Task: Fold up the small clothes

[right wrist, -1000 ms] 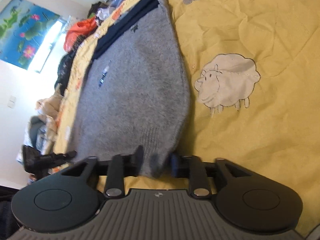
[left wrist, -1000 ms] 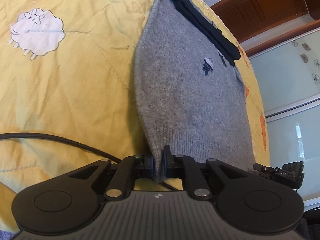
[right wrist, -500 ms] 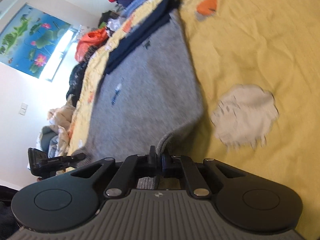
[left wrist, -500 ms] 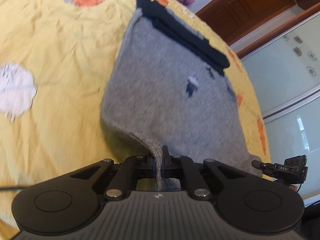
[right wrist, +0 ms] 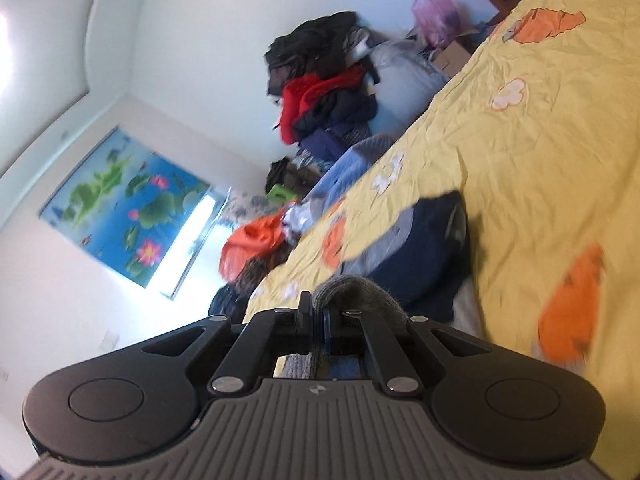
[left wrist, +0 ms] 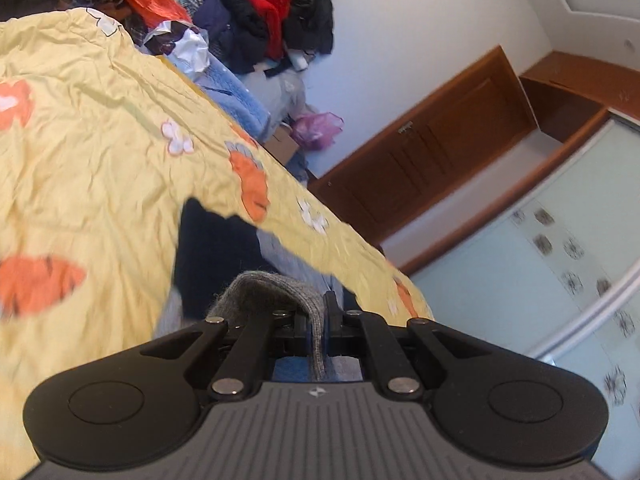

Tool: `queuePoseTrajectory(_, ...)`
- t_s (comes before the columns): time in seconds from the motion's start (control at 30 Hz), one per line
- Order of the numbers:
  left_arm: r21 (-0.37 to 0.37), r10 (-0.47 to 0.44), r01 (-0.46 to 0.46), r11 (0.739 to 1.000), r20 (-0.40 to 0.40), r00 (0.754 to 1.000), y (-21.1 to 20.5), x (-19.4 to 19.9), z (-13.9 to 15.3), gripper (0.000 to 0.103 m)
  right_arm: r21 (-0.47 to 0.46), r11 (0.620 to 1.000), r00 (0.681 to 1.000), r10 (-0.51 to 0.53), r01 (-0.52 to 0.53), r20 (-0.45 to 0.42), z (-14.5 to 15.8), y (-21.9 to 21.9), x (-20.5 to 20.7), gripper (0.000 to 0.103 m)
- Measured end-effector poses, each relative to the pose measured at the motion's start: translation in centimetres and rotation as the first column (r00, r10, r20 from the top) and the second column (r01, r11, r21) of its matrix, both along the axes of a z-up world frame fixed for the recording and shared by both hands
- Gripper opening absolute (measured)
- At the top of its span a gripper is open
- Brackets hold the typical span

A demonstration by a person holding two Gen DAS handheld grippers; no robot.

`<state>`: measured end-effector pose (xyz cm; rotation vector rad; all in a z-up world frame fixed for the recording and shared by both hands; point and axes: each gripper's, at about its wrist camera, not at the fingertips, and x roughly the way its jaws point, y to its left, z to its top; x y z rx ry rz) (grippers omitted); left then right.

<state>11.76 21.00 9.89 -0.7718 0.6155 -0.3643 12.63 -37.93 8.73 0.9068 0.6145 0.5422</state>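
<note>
A small grey knit sweater [left wrist: 260, 292] with a navy collar end [left wrist: 212, 240] lies on a yellow bedspread [left wrist: 100, 152]. My left gripper [left wrist: 318, 320] is shut on a corner of its ribbed hem, lifted off the bed with the knit bunched over the left finger. In the right wrist view my right gripper [right wrist: 318, 320] is shut on the other hem corner of the grey sweater [right wrist: 356, 288], also raised. The navy collar end [right wrist: 424, 252] lies just beyond it. The sweater's body is mostly hidden below both grippers.
The yellow bedspread [right wrist: 540, 160] has orange and white patches. Beyond the bed's far edge stands a heap of red, black and blue clothes [left wrist: 260, 12], with the same clothes heap [right wrist: 324, 96] against the white wall. A wooden door [left wrist: 436, 152] and sliding glass panels [left wrist: 560, 280] are at the right.
Both grippers, holding the hem corners, have risen and swung forward toward the collar end. The views tilted up from the flat sweater to the far edge of the bed and the room.
</note>
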Motion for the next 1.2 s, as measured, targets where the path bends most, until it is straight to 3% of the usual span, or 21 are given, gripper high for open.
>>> queuePoseTrajectory(0.2,0.086,-0.001,0.002,0.996,-0.013,1.000,-0.8,8.2,-0.8,0.005,-0.013,0.997,0.990,-0.080,0.079,-0.118,-3.8,0.8,9.9,0.015)
queuePoseTrajectory(0.43,0.118,0.020,-0.018,0.993,-0.019,1.000,-0.9,14.9,-2.5,0.005,-0.031,0.994,0.982,-0.111,0.108,-0.150,-6.1,2.7,16.9,0.015)
queuePoseTrajectory(0.53,0.158,0.063,-0.049,0.986,-0.083,0.995,-0.6,17.5,-5.2,0.006,-0.061,0.988,0.971,-0.148,0.138,-0.187,-7.8,3.0,19.3,0.015)
queuePoseTrajectory(0.63,0.121,0.080,-0.058,0.991,-0.186,0.979,0.2,18.8,-8.2,0.010,-0.091,0.982,0.949,-0.182,0.164,-0.258,-10.6,3.4,20.7,0.020)
queuePoseTrajectory(0.7,0.084,0.101,-0.087,0.993,-0.185,0.978,1.0,18.2,-8.6,0.013,-0.078,0.979,0.940,-0.203,0.189,-0.274,-11.5,3.6,20.3,0.034)
queuePoseTrajectory(0.73,0.063,0.111,-0.102,0.993,-0.170,0.979,1.5,17.7,-8.3,0.025,-0.058,0.978,0.946,-0.207,0.199,-0.250,-11.4,3.7,19.8,0.047)
queuePoseTrajectory(0.77,0.046,0.122,-0.116,0.992,-0.146,0.982,2.1,17.1,-7.8,0.044,-0.056,0.974,0.949,-0.227,0.220,-0.218,-10.9,3.7,19.1,0.062)
queuePoseTrajectory(0.8,0.047,0.146,-0.141,0.989,-0.118,0.982,2.6,16.5,-7.0,0.055,-0.065,0.966,0.949,-0.257,0.249,-0.184,-10.2,3.6,18.4,0.071)
queuePoseTrajectory(0.83,0.063,0.185,-0.179,0.982,-0.097,0.978,3.0,15.8,-6.1,0.078,-0.084,0.960,0.946,-0.279,0.269,-0.163,-9.5,3.6,17.9,0.080)
queuePoseTrajectory(0.87,0.082,0.224,-0.218,0.972,-0.079,0.971,3.4,14.8,-5.2,0.084,-0.113,0.955,0.945,-0.288,0.273,-0.153,-8.8,3.4,17.5,0.079)
queuePoseTrajectory(1.03,0.095,0.270,-0.264,0.960,-0.053,0.962,2.7,7.9,-3.2,0.084,-0.173,0.964,0.974,-0.216,0.201,-0.071,-6.1,3.6,11.9,0.079)
queuePoseTrajectory(1.2,0.027,0.299,-0.298,0.954,-0.106,0.948,0.0,-1.5,-6.6,0.084,-0.170,0.961,0.970,-0.232,0.217,-0.076,-6.4,2.5,2.0,0.079)
